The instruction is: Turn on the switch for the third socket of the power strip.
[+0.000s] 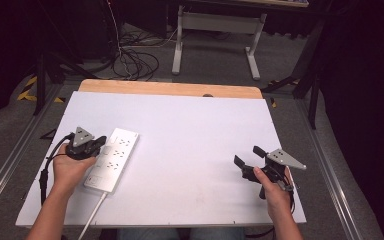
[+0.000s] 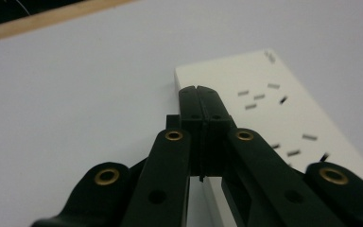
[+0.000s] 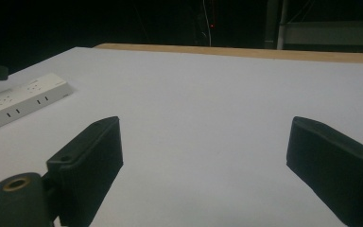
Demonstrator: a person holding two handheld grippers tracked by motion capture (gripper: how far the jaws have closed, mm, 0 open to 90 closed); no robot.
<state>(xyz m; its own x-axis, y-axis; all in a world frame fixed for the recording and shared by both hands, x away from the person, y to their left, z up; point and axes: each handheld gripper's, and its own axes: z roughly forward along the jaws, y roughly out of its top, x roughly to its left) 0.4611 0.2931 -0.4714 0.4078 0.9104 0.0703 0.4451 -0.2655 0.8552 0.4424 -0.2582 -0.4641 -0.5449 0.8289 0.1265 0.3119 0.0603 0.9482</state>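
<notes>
A white power strip [image 1: 112,159] lies on the left side of the white table [image 1: 190,140], its white cord [image 1: 92,216] running off the near edge. My left gripper [image 1: 101,144] rests at the strip's left edge, and the left gripper view has its jaws pressed together with nothing between them, tips over the corner of the power strip [image 2: 274,113]. My right gripper [image 1: 249,156] hovers near the table's right side with its jaws wide apart and empty. In the right gripper view, the power strip [image 3: 21,101] lies far off at the left.
A bare wooden strip [image 1: 170,89] runs along the table's far edge. Beyond it stand a white-legged table frame [image 1: 217,30] and loose cables [image 1: 135,62] on the floor. Black stands flank the table at both sides.
</notes>
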